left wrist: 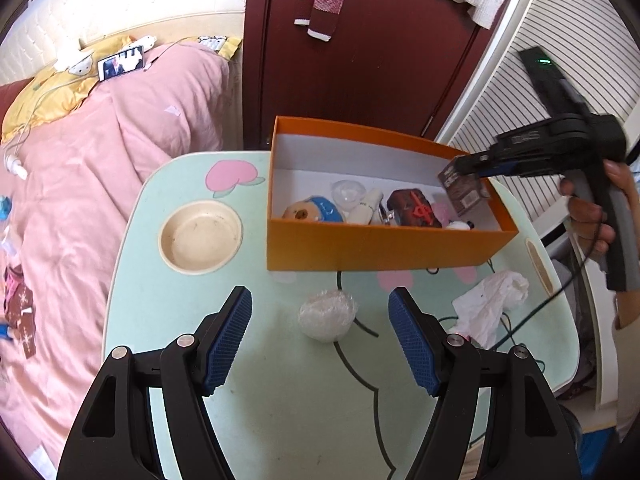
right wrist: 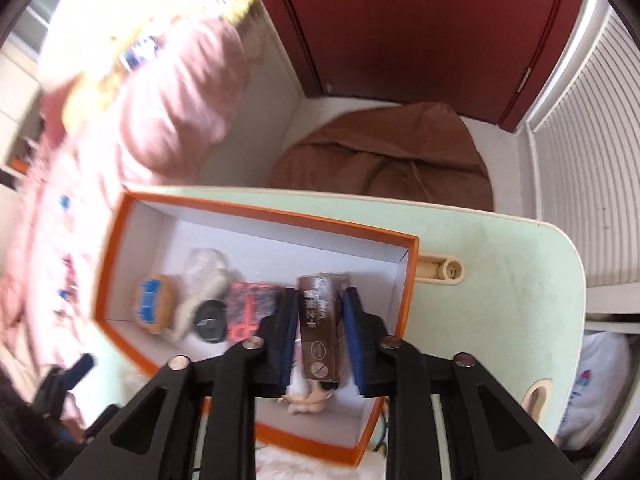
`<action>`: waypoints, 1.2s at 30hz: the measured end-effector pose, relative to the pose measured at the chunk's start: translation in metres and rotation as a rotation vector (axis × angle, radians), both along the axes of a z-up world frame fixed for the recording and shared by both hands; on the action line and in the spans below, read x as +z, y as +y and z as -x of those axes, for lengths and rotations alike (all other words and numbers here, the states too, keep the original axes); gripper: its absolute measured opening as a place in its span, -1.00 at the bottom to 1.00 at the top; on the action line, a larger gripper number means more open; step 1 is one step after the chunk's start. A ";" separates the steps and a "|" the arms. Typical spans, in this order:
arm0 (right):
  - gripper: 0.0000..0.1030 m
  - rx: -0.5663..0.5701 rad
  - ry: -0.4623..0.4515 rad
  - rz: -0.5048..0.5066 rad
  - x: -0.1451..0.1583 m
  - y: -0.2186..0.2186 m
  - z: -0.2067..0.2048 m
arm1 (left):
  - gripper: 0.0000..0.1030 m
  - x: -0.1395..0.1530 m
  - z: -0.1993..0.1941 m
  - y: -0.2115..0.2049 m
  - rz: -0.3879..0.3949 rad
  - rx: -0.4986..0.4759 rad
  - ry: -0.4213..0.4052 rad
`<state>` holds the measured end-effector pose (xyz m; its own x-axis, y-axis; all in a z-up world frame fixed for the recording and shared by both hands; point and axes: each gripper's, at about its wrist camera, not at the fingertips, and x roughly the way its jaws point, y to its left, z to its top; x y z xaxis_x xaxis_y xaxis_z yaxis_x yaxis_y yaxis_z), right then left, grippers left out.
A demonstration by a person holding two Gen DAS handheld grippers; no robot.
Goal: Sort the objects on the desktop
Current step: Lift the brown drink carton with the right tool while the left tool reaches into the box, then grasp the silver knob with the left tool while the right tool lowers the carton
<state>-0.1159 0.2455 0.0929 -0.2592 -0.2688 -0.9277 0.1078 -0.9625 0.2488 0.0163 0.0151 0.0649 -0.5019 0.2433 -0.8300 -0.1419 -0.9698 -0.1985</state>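
An orange box (left wrist: 376, 246) stands on the mint-green table (left wrist: 256, 380); it also shows in the right wrist view (right wrist: 116, 248). Inside lie a bear toy (left wrist: 312, 210), a white bottle (left wrist: 366, 206), a dark red pouch (left wrist: 414, 208) and a clear dome (left wrist: 347, 192). My right gripper (right wrist: 320, 312) is shut on a small brown box (right wrist: 320, 332) and holds it over the orange box's right end; the brown box also shows in the left wrist view (left wrist: 464, 190). My left gripper (left wrist: 320, 304) is open, its fingers on either side of a clear plastic ball (left wrist: 327, 314) on the table.
A cream bowl (left wrist: 200, 236) sits in the table's left side. A crumpled white tissue (left wrist: 492, 304) lies at the right with a dark cable. A pink-covered bed (left wrist: 100, 168) lies left of the table. A dark red wardrobe door (left wrist: 360, 60) stands behind.
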 end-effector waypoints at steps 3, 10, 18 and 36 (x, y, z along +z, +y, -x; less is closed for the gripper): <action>-0.60 -0.027 0.045 0.075 0.019 0.010 -0.013 | 0.39 0.009 0.010 0.005 -0.003 -0.023 0.012; -0.60 -0.095 0.101 0.160 0.047 0.045 -0.071 | 0.39 0.033 0.039 0.019 -0.007 -0.089 0.046; -0.60 -0.135 0.027 0.066 0.013 0.062 -0.131 | 0.12 0.023 0.093 0.058 0.002 -0.210 -0.073; -0.60 -0.196 -0.045 0.119 -0.029 0.066 -0.151 | -0.55 -0.062 0.148 0.092 0.053 -0.288 -0.497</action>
